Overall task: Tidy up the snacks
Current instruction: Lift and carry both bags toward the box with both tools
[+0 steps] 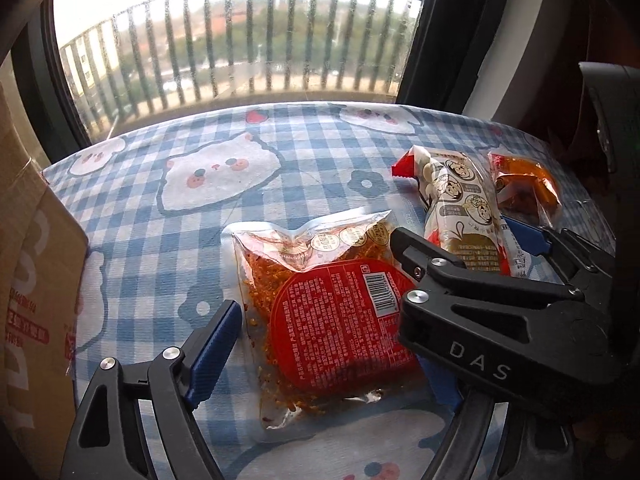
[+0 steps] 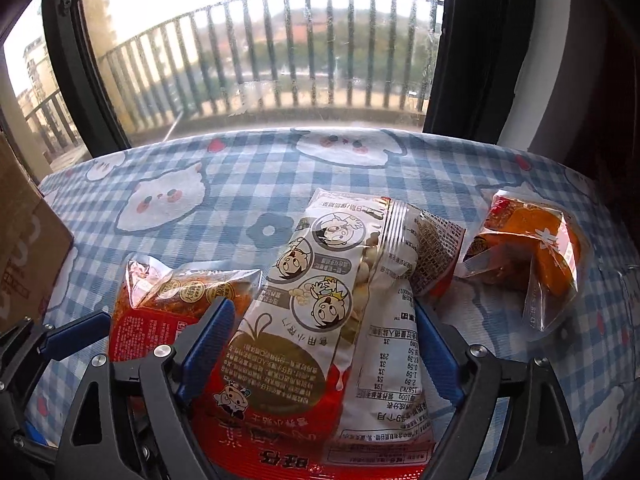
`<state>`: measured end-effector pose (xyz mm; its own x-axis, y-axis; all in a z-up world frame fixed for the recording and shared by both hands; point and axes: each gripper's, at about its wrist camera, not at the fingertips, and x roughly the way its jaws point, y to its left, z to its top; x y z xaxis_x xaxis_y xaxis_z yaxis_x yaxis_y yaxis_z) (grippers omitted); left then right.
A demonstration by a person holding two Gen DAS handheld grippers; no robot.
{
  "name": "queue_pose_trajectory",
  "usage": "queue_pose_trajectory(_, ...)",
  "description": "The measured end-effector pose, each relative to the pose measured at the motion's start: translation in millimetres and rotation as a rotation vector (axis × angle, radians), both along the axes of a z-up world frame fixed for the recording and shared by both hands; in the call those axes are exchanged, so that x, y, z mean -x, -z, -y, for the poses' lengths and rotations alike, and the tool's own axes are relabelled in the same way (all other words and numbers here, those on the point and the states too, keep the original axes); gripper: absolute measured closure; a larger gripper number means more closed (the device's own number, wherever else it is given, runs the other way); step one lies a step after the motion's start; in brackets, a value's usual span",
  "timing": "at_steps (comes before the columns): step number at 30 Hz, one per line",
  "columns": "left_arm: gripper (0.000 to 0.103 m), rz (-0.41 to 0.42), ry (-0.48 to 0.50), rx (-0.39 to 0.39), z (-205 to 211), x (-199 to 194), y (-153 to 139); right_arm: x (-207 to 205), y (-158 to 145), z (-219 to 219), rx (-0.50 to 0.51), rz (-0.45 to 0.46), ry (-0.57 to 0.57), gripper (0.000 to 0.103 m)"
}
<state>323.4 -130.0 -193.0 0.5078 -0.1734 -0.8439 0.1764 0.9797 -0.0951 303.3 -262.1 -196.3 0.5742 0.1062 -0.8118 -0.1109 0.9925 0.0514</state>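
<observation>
Home — checked tablecloth (image 1: 168, 240), balcony railing (image 1: 240, 40)

Clear vacuum pouch of red spicy shreds with red label (image 1: 328, 312), flat on checked cloth, white-and-red cartoon-printed bag of small round biscuits (image 2: 320, 320) just beside it, back side up, crumpled orange-filled clear packet (image 2: 528, 256) farther right, apart

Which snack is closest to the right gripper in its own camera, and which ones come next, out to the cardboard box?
1. White cartoon snack bag: between the open fingers of the right gripper, in the middle.
2. Red spicy pouch: just left, beside the left finger.
3. Orange wrapped snack: farther off on the right.
4. Cardboard box: at the far left edge.
</observation>
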Motion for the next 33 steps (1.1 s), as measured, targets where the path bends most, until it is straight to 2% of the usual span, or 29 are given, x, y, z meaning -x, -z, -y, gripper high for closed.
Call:
queue_pose_trajectory(1,0.014,-0.001,0.006,0.000,1,0,1,2,0,3,-0.018,0.013,0.004,0.017)
queue_pose_trajectory(3,0.010,-0.005,0.016,-0.005,3,1,4,5,0,9,-0.035,0.027,0.003,0.030)
queue_pose_trajectory(11,0.002,-0.009,0.041,-0.035,12,5,8,19,-3,12,-0.019,0.033,-0.033,0.045)
queue_pose_trajectory(18,0.001,0.004,0.074,-0.086,23,10,12,31,-2,13,0.001,0.027,-0.052,0.048)
queue_pose_trajectory(19,0.003,0.004,0.085,-0.086,24,10,11,32,-2,13,-0.004,0.026,-0.052,0.048)
queue_pose_trajectory(21,0.014,0.012,0.105,-0.090,27,11,9,33,-3,14,-0.013,0.023,-0.060,0.048)
queue_pose_trajectory(25,0.024,0.024,0.105,-0.086,27,12,6,34,-4,11,-0.045,0.017,-0.078,0.049)
queue_pose_trajectory(30,0.048,0.060,0.127,-0.103,32,17,2,38,-7,5,-0.061,0.021,-0.092,0.050)
queue_pose_trajectory(33,0.054,0.061,0.131,-0.093,32,16,2,38,-7,3,-0.076,0.017,-0.093,0.051)
